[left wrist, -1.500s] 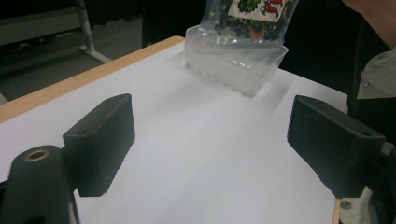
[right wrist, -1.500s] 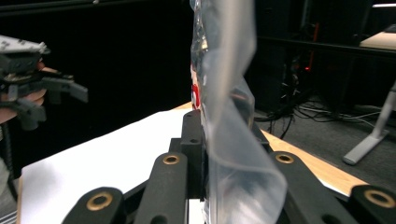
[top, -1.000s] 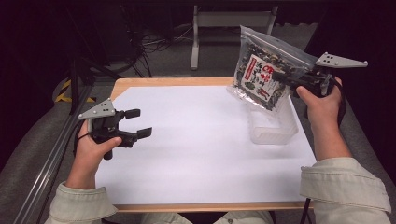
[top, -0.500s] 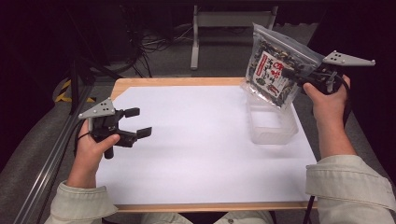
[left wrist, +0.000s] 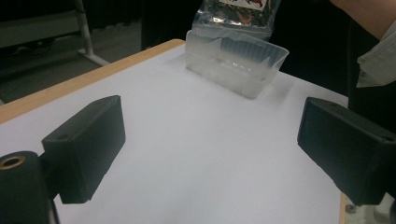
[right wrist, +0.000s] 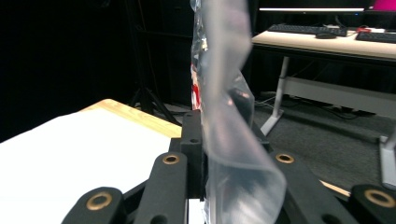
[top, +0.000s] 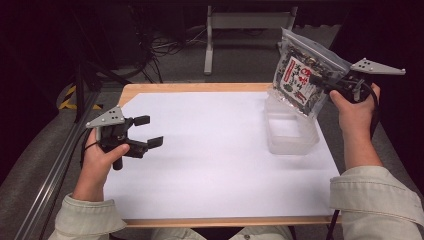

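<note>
A clear zip bag of dark snacks with a red and white label point(top: 303, 81) hangs in the air at the table's far right, just over a clear plastic tub point(top: 290, 132). My right gripper point(top: 320, 82) is shut on the bag's right edge; the bag's clear plastic point(right wrist: 224, 116) runs up between its jaws in the right gripper view. My left gripper point(top: 147, 131) hovers open over the table's left side, nothing between its fingers point(left wrist: 84, 149). Beyond them the left gripper view has the tub point(left wrist: 236, 60) with the bag's lower end point(left wrist: 236, 16) above it.
A white sheet point(top: 210, 155) covers the wooden table point(top: 200, 87). Cables and a desk leg point(top: 209, 45) lie on the floor beyond the far edge. A metal rail point(top: 55, 170) runs along the left side.
My right gripper has carried the bag a little to the right and turned it more upright, above the tub. The left gripper has stayed where it was.
</note>
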`<state>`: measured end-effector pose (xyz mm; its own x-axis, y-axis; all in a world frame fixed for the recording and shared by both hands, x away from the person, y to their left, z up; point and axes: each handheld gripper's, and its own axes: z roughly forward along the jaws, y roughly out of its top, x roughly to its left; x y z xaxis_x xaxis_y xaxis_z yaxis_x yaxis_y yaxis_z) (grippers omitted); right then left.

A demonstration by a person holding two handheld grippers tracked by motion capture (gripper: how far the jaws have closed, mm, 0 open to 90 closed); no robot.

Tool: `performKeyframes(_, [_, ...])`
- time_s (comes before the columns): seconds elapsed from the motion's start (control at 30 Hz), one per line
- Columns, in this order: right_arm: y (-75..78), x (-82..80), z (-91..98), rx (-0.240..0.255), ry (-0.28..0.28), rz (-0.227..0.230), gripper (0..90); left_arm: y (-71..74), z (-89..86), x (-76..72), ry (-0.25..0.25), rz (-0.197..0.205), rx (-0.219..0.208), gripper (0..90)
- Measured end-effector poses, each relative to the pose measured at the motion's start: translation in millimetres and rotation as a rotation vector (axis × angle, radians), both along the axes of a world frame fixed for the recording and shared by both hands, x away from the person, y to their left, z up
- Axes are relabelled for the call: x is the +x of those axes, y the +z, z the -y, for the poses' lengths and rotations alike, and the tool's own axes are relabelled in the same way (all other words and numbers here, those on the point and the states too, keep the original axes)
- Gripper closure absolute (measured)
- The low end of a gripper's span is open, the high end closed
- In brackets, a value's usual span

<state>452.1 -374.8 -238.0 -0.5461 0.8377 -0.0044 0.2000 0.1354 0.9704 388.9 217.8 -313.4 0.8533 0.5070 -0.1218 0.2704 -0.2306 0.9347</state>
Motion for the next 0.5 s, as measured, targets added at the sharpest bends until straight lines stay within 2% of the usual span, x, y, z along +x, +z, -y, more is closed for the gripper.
performKeyframes(0.17, [-8.4, 1.3, 2.2, -0.015, -0.018, -0.002, 76.1, -0.4, 1.1, -0.4, -0.003, -0.006, -0.002, 8.4])
performKeyframes(0.33, [-15.4, 2.6, 2.1, -0.038, -0.002, -0.004, 76.1, -0.1, -0.3, -0.6, 0.003, -0.001, -0.008, 8.4])
performKeyframes(0.4, [-20.1, 3.2, 3.2, -0.045, -0.004, -0.019, 76.1, 0.1, -1.0, -0.4, 0.003, 0.003, -0.005, 8.4])
performKeyframes(0.5, [-27.3, 3.0, 5.7, -0.04, 0.004, -0.027, 76.1, -0.2, -0.9, -0.4, 0.002, 0.001, -0.005, 8.4])
